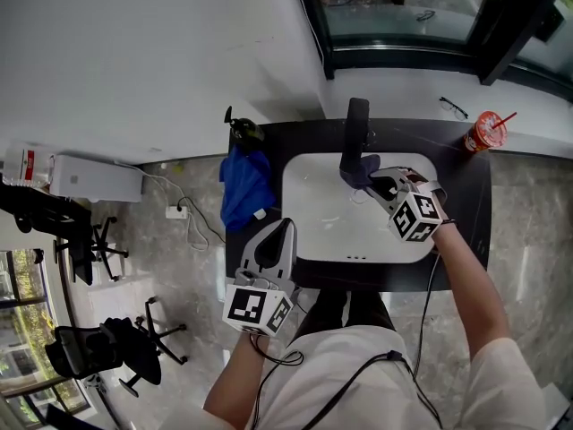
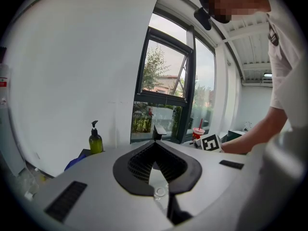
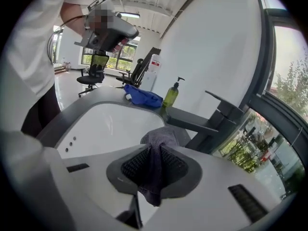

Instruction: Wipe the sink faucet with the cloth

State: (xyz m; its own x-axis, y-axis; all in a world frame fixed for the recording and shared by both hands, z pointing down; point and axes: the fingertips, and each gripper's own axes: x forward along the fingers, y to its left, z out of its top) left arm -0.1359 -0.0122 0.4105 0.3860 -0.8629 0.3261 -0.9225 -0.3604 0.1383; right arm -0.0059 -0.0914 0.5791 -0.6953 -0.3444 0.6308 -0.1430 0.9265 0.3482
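Note:
The black faucet stands behind the white sink basin in a black counter. My right gripper is shut on a grey cloth, which bunches beside the faucet's base, over the basin's back edge. The right gripper view shows the cloth pinched between the pads and hanging from the right gripper, with the faucet spout just beyond it. My left gripper hovers over the basin's front left corner, shut and holding nothing. From the left gripper the faucet shows far off.
A blue cloth and a green soap bottle lie on the counter's left end. A red cup with a straw and glasses sit at the back right by the window. Office chairs stand on the floor to the left.

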